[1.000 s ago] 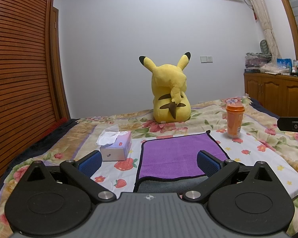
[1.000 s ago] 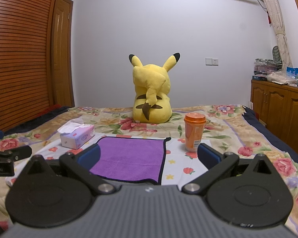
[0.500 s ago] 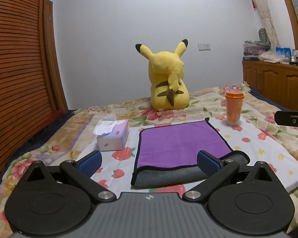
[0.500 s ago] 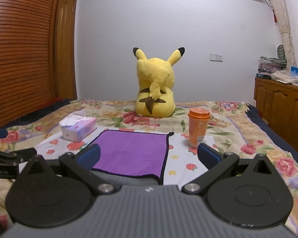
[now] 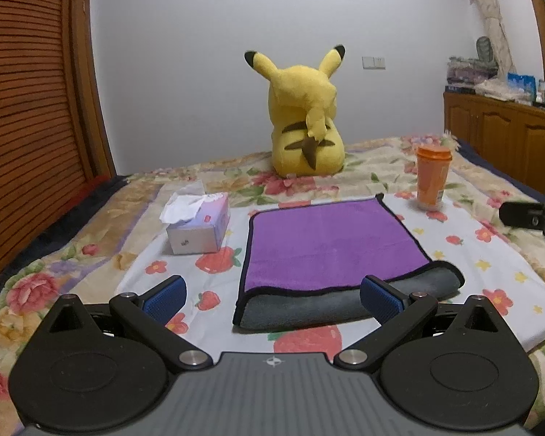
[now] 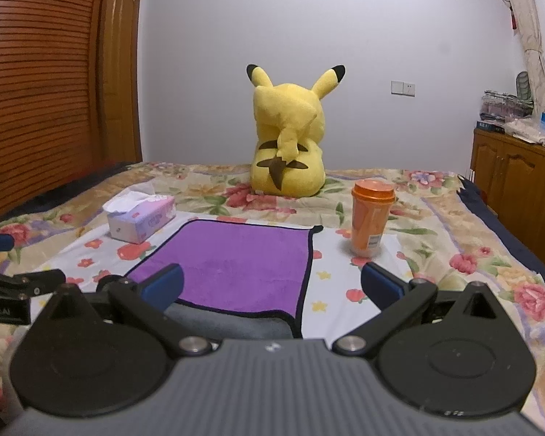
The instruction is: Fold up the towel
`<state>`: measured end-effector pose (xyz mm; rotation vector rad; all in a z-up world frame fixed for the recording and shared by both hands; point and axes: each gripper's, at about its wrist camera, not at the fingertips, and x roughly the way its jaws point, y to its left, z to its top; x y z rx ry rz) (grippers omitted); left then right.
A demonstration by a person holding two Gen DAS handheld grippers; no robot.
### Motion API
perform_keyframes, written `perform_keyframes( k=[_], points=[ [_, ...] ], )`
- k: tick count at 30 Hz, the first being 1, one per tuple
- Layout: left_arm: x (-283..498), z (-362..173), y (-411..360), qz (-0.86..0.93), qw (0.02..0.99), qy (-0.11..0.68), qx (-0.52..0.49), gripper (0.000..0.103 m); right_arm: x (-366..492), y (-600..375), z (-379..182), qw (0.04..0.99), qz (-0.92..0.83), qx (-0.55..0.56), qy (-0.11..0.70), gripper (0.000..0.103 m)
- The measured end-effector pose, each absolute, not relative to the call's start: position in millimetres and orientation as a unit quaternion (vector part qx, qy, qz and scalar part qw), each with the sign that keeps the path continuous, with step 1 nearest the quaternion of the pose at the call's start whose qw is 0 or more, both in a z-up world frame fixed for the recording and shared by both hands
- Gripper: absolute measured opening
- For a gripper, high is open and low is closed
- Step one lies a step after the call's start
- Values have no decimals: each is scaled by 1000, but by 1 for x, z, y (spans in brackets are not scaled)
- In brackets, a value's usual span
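A purple towel [image 5: 330, 239] with a black hem and grey underside lies folded flat on a flowered bedsheet; its grey fold edge faces me. It also shows in the right wrist view [image 6: 236, 261]. My left gripper [image 5: 272, 299] is open and empty, above the towel's near left corner. My right gripper [image 6: 272, 285] is open and empty, above the towel's near right corner. The right gripper's body shows at the right edge of the left wrist view [image 5: 534, 218].
A tissue box [image 5: 200, 225] stands left of the towel. An orange cup [image 5: 433, 178] stands at its far right. A yellow plush toy [image 5: 305, 123] sits behind. A wooden wardrobe [image 5: 29, 127] is at the left, a cabinet [image 5: 508, 138] at the right.
Both grippers have pulled back and risen from the towel, staying open. More of the towel's near grey edge shows now.
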<state>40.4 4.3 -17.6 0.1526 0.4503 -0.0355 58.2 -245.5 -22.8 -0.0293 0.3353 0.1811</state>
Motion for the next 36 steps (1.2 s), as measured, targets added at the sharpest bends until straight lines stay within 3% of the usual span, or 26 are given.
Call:
perform_keyframes(
  k=[36],
  points=[
    [117,-43,8,-35,959,260,108,103,127,-238,-40,970,123,-29,206,103]
  ],
)
